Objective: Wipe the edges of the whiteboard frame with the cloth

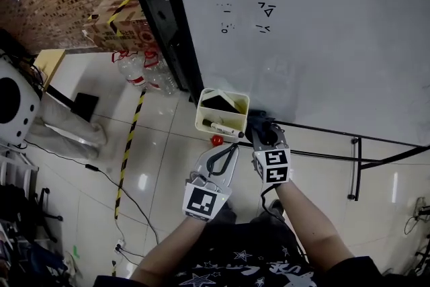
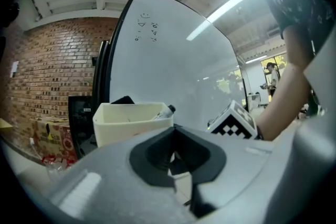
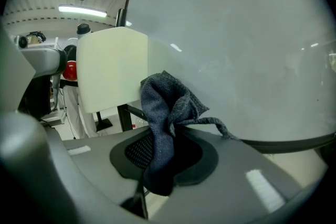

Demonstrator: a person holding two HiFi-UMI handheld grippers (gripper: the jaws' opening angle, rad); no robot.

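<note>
The whiteboard fills the upper right, with its black frame down the left side and a thin black bottom edge. My right gripper is shut on a dark grey cloth just under that bottom edge, beside a cream bin fixed to the board. In the right gripper view the cloth bunches up out of the right gripper, close to the board and the bin. My left gripper is shut and holds nothing, just below the bin. In its own view the left gripper faces the bin.
The bin holds an eraser and markers. A small red thing lies on the floor below it. Water bottles and a cardboard box stand left of the frame. Black stand bars run at right; yellow-black tape and cables cross the floor.
</note>
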